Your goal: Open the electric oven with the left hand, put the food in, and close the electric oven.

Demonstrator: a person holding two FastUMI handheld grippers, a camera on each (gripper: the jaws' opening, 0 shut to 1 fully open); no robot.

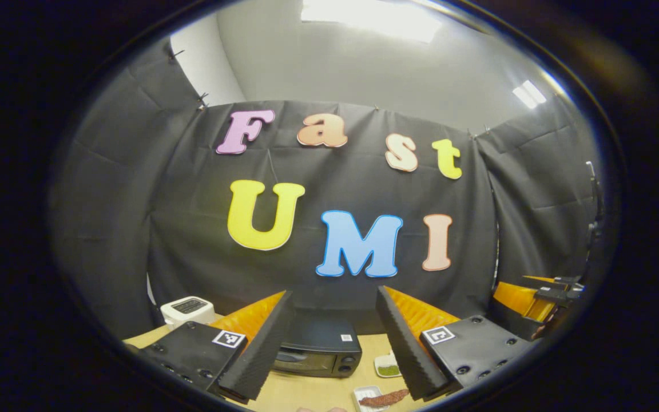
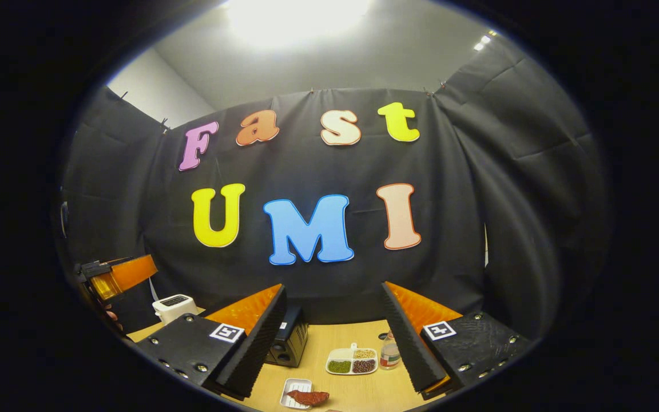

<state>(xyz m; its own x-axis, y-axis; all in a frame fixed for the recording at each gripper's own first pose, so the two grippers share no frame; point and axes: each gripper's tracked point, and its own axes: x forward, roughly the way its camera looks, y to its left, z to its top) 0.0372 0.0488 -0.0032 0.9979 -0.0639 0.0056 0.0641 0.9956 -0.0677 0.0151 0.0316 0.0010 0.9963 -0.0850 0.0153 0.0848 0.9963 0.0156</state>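
Both claws hang above the table with fingers spread wide, holding nothing. The electric oven (image 1: 318,355), door closed, sits straight ahead between the left gripper (image 1: 334,343) fingers; the food (image 2: 308,396) on its small tray (image 2: 292,387) lies below the right gripper (image 2: 332,343), between its 2 fingers.

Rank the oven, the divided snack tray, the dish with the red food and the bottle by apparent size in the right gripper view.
1. Divided snack tray.
2. Dish with the red food, slightly smaller.
3. Bottle.
The oven is partly hidden behind the right gripper's finger, so unranked.
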